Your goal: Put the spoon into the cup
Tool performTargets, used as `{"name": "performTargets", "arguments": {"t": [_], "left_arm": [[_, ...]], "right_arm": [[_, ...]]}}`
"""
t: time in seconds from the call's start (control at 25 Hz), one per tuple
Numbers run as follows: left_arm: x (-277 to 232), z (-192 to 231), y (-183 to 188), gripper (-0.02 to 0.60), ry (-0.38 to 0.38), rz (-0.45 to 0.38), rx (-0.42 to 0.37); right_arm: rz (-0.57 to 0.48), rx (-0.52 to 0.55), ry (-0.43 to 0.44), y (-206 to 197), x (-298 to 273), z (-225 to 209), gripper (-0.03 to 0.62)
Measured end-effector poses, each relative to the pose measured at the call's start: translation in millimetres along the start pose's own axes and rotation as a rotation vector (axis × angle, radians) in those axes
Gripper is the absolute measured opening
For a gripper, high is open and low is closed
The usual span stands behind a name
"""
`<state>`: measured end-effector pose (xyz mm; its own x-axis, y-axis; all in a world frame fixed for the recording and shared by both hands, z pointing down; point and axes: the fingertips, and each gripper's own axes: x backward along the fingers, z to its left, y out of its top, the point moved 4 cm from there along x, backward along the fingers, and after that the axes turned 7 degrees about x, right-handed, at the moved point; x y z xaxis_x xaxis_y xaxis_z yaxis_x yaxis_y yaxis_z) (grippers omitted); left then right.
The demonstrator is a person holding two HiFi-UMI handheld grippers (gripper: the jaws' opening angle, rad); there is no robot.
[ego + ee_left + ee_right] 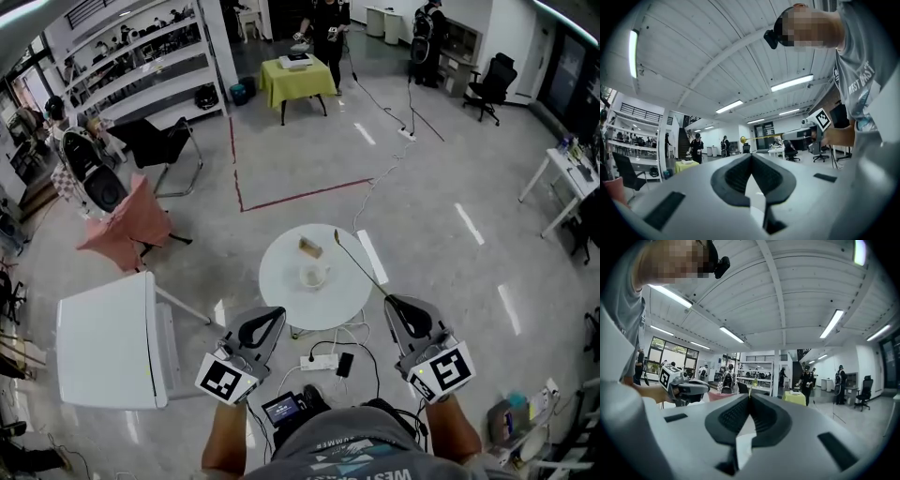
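Both my forearms were held close to my body, claws pointing forward at the near edge of the round worktop (277,298). My right claw (392,302) was clamped on the spoon (361,266), which slanted out over the worktop beside the cup (313,275). My left claw (278,312) was closed and empty.

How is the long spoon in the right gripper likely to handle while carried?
The spoon looks thin and probably light. The right gripper pinches only its handle end, so the bowl may wobble or pivot. Its golden finish suggests metal, possibly slippery.
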<state>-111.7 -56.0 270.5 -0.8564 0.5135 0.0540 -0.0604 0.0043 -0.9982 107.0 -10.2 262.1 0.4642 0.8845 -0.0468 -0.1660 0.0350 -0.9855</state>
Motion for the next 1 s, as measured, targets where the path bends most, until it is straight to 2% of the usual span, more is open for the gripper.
{"name": "performTargets", "arguments": {"t": [0.32,0.48,1.0], "left_arm": [[-5,23,-6,0.003,-0.017,0.017,0.021],[-9,29,-7,0.003,0.007,0.007,0.041],[-17,47,-19,0.003,0.116,0.05,0.085]], "right_arm": [[0.016,0.002,-0.009,4,-20,0,0.003],[0.014,-0.015,0.015,-4,-33,-3,0.003],[0.044,-0.051,0.117,-20,-71,-25,0.003]]}}
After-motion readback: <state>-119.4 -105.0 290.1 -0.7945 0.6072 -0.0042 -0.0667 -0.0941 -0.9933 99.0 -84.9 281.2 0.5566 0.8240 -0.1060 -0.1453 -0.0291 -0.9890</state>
